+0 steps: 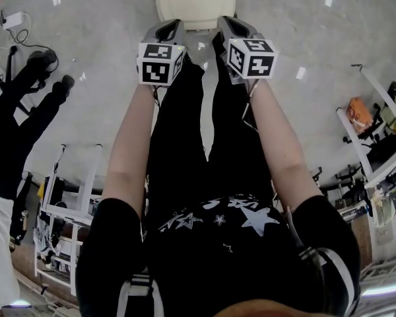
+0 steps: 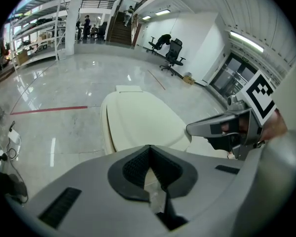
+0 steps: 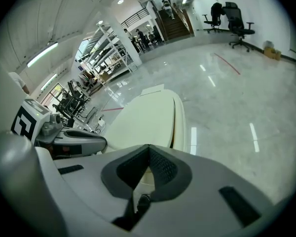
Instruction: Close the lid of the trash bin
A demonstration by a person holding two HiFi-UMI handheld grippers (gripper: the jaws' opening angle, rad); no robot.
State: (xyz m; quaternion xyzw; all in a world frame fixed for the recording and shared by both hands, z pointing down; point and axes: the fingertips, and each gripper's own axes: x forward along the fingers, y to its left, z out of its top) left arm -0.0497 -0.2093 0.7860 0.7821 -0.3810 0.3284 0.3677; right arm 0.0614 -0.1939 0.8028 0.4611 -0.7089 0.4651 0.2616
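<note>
Head view shows the left gripper (image 1: 170, 25) and right gripper (image 1: 232, 22) held side by side, just over the cream lid (image 1: 193, 2) of the trash bin on the floor. Both are pinched together with nothing in them, likely so they can push down instead of grab. The lid looks flat, so it may already be down. The bin under it is hidden, and the picture's top edge cuts off the lid's far end.

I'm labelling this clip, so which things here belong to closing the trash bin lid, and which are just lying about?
Job: trash bin lid, left tongs, right tongs, both shut.
Lying about: office chairs, shelving racks, white adapter with cable.
</note>
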